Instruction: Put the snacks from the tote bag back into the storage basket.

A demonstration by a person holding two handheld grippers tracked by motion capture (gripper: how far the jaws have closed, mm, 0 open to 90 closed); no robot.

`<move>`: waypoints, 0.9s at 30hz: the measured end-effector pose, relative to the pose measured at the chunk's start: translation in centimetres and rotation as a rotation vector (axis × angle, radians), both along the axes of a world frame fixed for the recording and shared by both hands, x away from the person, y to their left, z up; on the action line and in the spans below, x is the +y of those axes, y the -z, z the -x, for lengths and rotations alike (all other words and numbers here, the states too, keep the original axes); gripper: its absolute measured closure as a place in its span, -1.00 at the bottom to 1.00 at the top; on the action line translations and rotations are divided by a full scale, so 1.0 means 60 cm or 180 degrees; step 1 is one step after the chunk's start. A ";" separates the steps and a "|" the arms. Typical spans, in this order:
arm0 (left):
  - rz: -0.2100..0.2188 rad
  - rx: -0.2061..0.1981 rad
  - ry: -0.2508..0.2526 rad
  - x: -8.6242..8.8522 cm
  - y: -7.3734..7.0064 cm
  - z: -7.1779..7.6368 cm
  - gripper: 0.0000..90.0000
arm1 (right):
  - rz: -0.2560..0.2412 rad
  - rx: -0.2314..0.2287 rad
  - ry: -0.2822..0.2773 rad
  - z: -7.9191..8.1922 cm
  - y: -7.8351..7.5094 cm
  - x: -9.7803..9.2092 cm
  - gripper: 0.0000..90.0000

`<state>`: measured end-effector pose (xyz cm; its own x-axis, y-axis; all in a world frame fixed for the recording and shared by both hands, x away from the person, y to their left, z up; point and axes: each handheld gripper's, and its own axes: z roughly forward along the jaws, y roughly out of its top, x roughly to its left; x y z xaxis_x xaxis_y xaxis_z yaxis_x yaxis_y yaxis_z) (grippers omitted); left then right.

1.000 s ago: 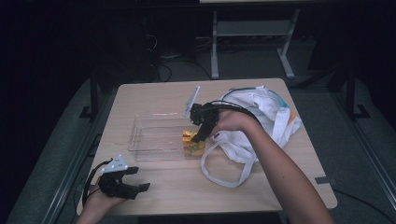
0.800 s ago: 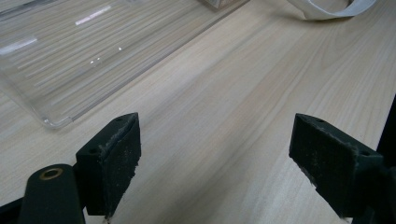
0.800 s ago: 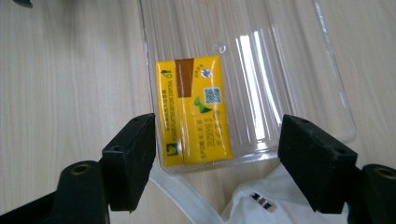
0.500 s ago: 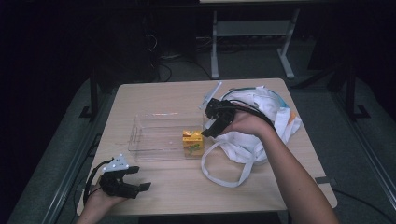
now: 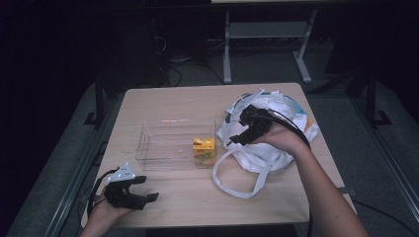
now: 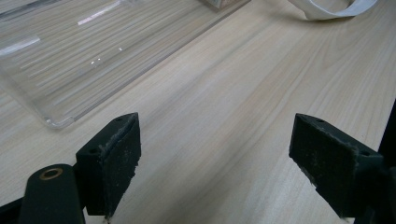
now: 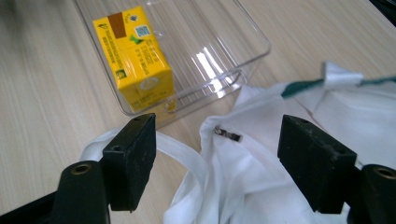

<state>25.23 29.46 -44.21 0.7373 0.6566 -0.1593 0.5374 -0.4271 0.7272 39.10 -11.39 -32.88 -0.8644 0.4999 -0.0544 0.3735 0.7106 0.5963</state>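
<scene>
Over the bag: right gripper (image 5: 236, 137), jaws apart, empty, likely reaching for more.
Table's near edge: left gripper (image 5: 143, 197) gaping, idle.
Clear bin (image 5: 148, 143): holds yellow carton (image 5: 203, 144).
White bag (image 7: 261, 196): slumped beside it.

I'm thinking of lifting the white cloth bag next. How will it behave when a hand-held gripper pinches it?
The white cloth bag lies crumpled in soft folds, so it will probably sag and drape rather than hold shape. Its strap sprawls loose on the table and may trail or snag. Thin fabric likely bunches between the jaws; it looks light, though any contents are hidden.
</scene>
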 end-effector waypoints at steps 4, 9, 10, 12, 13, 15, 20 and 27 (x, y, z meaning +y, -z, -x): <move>0.0007 -0.0001 -0.0013 0.004 0.000 0.001 -0.64 | -0.0038 0.0012 0.0161 0.005 0.007 -0.019 -0.39; -0.0002 -0.0004 -0.0020 0.004 0.000 0.001 -0.64 | -0.0104 0.0005 0.0293 0.014 0.021 -0.045 -0.39; -0.0003 -0.0005 -0.0021 0.004 0.000 0.001 -0.64 | -0.0123 0.0018 0.0326 0.017 0.025 -0.052 -0.40; -0.0011 -0.0006 -0.0017 0.004 0.000 0.001 -0.64 | -0.0123 0.0029 0.0371 0.020 0.031 -0.060 -0.40; -0.0029 -0.0025 0.0000 0.004 0.000 0.000 -0.64 | -0.0128 0.0041 0.0394 0.022 0.035 -0.065 -0.40; -0.0019 -0.0017 -0.0008 0.004 0.000 0.001 -0.64 | -0.0161 0.0047 0.0439 0.026 0.040 -0.072 -0.41; -0.0007 -0.0006 -0.0024 0.004 0.000 0.001 -0.64 | -0.0215 -0.0002 0.0519 0.039 0.051 -0.097 -0.41; -0.0020 -0.0020 -0.0020 0.004 -0.001 0.002 -0.64 | -0.0335 -0.0101 0.0648 0.067 0.071 -0.135 -0.41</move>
